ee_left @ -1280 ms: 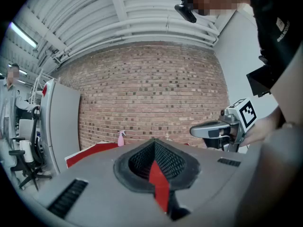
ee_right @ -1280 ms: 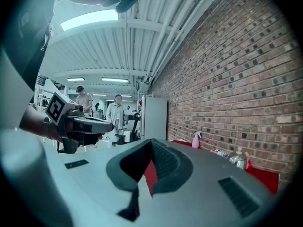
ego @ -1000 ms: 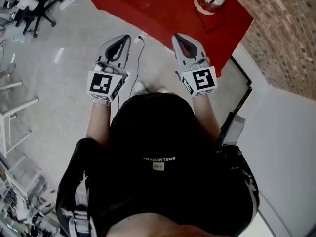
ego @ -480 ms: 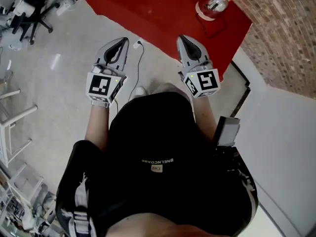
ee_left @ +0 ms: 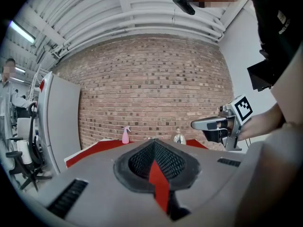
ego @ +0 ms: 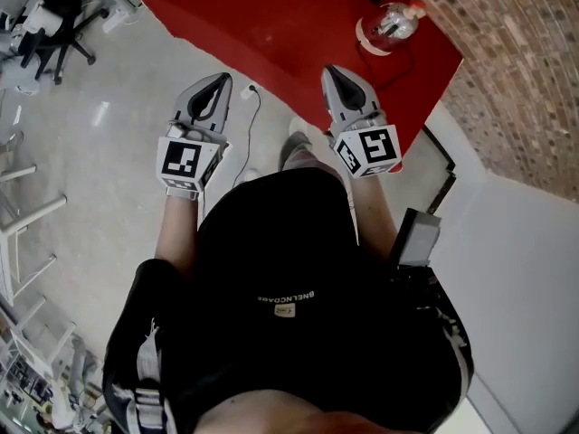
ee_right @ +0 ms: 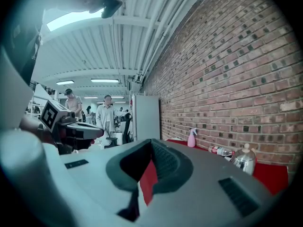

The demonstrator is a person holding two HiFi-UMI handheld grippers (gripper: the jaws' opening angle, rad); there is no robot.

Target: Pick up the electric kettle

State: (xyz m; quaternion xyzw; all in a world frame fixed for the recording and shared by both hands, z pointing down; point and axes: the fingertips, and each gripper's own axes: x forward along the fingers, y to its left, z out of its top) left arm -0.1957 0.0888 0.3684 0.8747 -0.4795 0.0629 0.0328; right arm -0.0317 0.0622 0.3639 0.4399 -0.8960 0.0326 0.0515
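The electric kettle (ego: 391,23), shiny metal on a pale round base, stands near the far right corner of the red table (ego: 271,16). It shows small beyond the jaws in the left gripper view (ee_left: 178,137) and at the right of the right gripper view (ee_right: 245,161). My left gripper (ego: 220,81) hangs over the floor just short of the table, jaws shut and empty. My right gripper (ego: 330,72) reaches over the table's near edge, shut on nothing, well short of the kettle. Each gripper is visible from the other: the right gripper (ee_left: 213,124), the left gripper (ee_right: 78,129).
A pink spray bottle (ee_left: 125,135) and a lying plastic bottle (ee_right: 220,151) share the table. A brick wall (ego: 516,61) runs behind it. A white cabinet (ee_left: 59,122) stands to the left. A cable (ego: 253,107) trails on the floor; people (ee_right: 106,115) stand far off.
Both grippers have moved forward toward the red table together with the person's step. The right gripper's tip now overlaps the table edge. Both sets of jaws stayed shut.
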